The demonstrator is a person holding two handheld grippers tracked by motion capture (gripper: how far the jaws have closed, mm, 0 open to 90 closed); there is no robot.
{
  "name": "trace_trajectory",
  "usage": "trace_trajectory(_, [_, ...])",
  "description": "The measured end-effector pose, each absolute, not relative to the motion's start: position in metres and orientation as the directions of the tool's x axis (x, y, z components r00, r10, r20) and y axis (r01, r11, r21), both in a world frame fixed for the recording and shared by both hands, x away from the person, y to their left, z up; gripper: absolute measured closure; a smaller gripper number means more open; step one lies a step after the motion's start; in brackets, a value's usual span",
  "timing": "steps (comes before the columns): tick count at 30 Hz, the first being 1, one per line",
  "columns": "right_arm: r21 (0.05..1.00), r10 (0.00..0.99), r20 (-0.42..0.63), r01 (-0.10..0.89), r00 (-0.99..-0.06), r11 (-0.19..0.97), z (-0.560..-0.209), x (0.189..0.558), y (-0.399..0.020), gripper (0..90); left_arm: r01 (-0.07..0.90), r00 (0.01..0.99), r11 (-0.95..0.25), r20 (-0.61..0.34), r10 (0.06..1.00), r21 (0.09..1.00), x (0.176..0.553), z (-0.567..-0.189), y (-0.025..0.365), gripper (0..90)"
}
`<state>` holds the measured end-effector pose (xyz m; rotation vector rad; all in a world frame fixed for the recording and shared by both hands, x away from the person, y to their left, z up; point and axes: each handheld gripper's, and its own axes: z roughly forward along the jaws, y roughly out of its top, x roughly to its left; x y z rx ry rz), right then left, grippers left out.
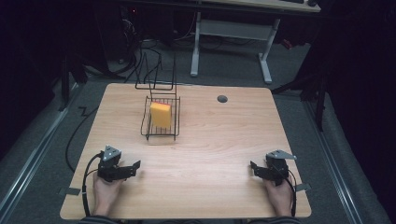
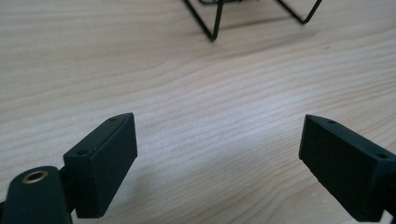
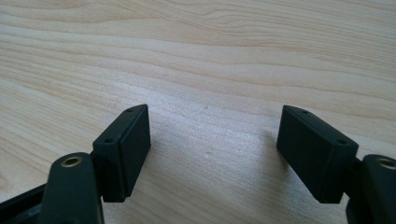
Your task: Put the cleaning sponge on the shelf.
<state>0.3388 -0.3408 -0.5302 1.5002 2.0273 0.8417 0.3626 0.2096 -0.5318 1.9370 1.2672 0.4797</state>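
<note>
At the near left corner of the wooden surface [image 1: 210, 140], the left claw [image 1: 135, 167] rests low in the person's left hand [image 1: 105, 193], its black cable looping out to the left and its grey three-cornered plate on top. Its jaws stand spread apart with bare wood between them; in the left gripper view [image 2: 219, 144] the two black jaws rise from the bottom, and the wire feet of the rack [image 2: 215, 23] show at the top edge.

Farther back, left of the surface's middle, stands a black wire rack [image 1: 161, 123]. A yellow sponge [image 1: 160, 115] with a thin red edge at its top sits upright inside it, leaning between the wires, well apart from both claws. A taller wire frame [image 1: 156, 74] stands just behind the rack, at the far edge. To the right of that, a round grey cable hole [image 1: 222, 99] marks the surface.

At the near right corner, the right claw [image 1: 252, 167] sits in the person's right hand [image 1: 279, 196], jaws likewise spread with nothing between them, as the right gripper view [image 3: 212, 135] shows.
</note>
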Motion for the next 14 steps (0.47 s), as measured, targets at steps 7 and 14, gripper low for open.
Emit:
trace_trajectory(7, [0.717,0.958,-0.017,0.664,-0.285,0.211,-0.5302,0.3388,-0.3408,26.3,0.632,0.421,-0.281,-0.015,0.907,0.722,0.3669,-0.5379,0.2077,11.1])
trace_trajectory(14, [0.717,0.958,-0.018,0.664,-0.286,0.212,-0.5303,0.3388,-0.3409,26.3,0.632,0.420,-0.281,-0.015,0.907,0.722,0.3667,-0.5379,0.2077,11.3])
